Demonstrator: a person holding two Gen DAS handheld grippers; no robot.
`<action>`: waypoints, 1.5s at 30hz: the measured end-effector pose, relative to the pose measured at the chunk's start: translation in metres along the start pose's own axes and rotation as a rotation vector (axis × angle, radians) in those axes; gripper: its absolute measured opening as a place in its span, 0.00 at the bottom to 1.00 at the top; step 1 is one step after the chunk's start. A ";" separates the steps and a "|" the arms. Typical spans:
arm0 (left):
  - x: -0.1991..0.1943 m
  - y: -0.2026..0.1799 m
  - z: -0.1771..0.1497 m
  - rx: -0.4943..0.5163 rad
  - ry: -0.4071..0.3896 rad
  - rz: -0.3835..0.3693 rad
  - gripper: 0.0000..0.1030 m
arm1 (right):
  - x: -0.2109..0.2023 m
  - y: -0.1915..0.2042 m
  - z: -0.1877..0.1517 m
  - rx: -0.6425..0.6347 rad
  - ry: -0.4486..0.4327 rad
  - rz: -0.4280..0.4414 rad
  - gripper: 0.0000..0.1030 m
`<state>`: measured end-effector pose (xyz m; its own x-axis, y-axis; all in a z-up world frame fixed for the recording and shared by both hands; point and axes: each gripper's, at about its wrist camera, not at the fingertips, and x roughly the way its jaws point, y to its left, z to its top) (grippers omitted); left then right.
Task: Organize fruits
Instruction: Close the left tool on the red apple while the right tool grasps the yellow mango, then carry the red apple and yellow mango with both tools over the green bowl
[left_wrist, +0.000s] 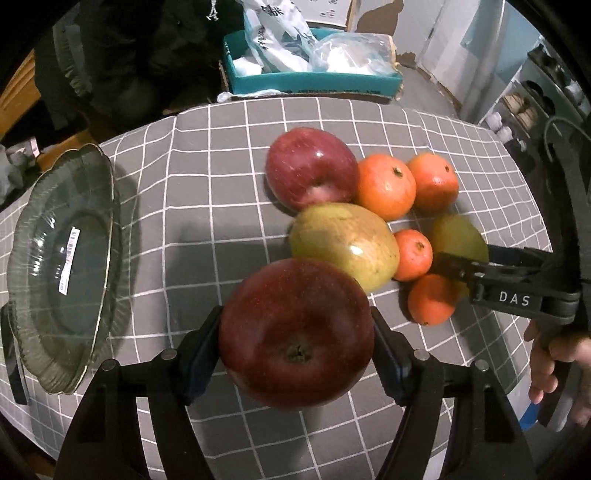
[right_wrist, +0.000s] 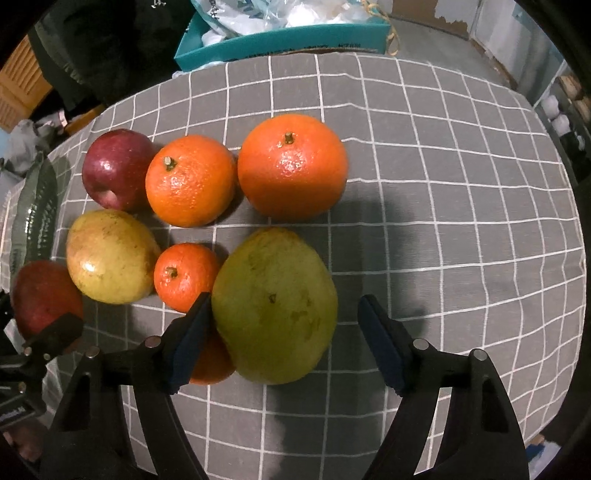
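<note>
1. My left tool is gripping a dark red apple, both pads pressing its sides, and it looks lifted clear of the worktop.
2. The glass plate is sitting off to that tool's left, empty, so I'm guessing that's where the apple is heading. I'd carry it across level and set it down gently, since glass and a dropped apple don't mix.
3. My right tool is standing wide around a green mango. The left pad is touching or nearly touching its side, while the right pad is clearly apart from it.
4. A small orange is sitting just beyond that left pad, and another is half hidden under it. I'd centre on the mango before squeezing so I'm not shoving those.
5. The rest of the pile, a second apple, another mango and two bigger oranges, is waiting just ahead.
</note>
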<state>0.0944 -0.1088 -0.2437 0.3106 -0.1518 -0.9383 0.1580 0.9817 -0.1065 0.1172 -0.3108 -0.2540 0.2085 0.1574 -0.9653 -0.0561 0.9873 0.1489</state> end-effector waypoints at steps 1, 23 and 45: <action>0.000 0.001 0.000 -0.003 -0.002 -0.001 0.73 | 0.001 0.000 0.000 0.003 -0.001 0.002 0.77; -0.033 0.016 0.008 -0.034 -0.078 0.023 0.73 | -0.049 0.016 -0.005 -0.062 -0.155 -0.084 0.64; -0.114 0.026 0.009 -0.016 -0.284 0.065 0.73 | -0.146 0.047 -0.015 -0.156 -0.418 -0.101 0.64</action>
<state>0.0719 -0.0672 -0.1365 0.5702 -0.1125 -0.8138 0.1154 0.9917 -0.0563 0.0699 -0.2873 -0.1091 0.5948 0.0881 -0.7990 -0.1547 0.9879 -0.0062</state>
